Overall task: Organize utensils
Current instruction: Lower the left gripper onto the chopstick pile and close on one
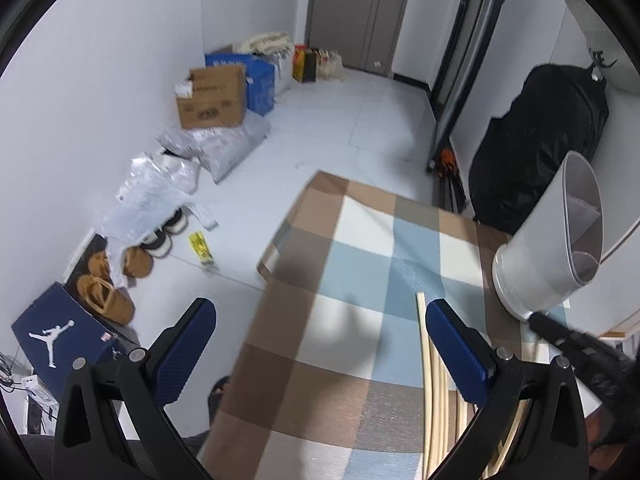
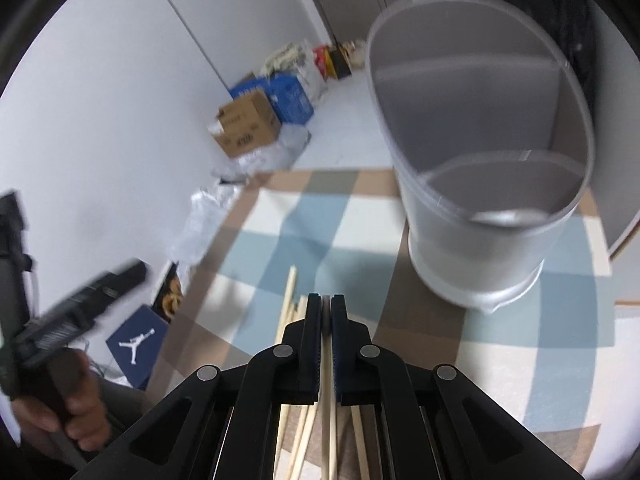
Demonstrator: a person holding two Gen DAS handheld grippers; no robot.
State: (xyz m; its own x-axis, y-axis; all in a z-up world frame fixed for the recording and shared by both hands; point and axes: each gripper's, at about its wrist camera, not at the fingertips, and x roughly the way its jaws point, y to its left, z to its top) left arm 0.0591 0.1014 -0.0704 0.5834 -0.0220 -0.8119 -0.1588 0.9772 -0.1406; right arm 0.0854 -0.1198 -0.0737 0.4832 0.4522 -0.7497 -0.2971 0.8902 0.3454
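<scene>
A white utensil holder (image 2: 476, 152) with inner dividers stands on the checked tablecloth (image 2: 280, 236); it also shows at the right of the left wrist view (image 1: 548, 236). Several pale wooden chopsticks (image 2: 290, 300) lie on the cloth in front of it, and also show in the left wrist view (image 1: 422, 344). My right gripper (image 2: 327, 304) is shut on one chopstick, just short of the holder. My left gripper (image 1: 316, 332) is open and empty above the cloth, left of the chopsticks.
The table's left edge (image 1: 256, 312) drops to a white floor. Cardboard and blue boxes (image 1: 212, 96), plastic bags, slippers (image 1: 108, 292) and a shoe box (image 1: 68, 336) line the wall. A black bag (image 1: 540, 144) stands behind the holder.
</scene>
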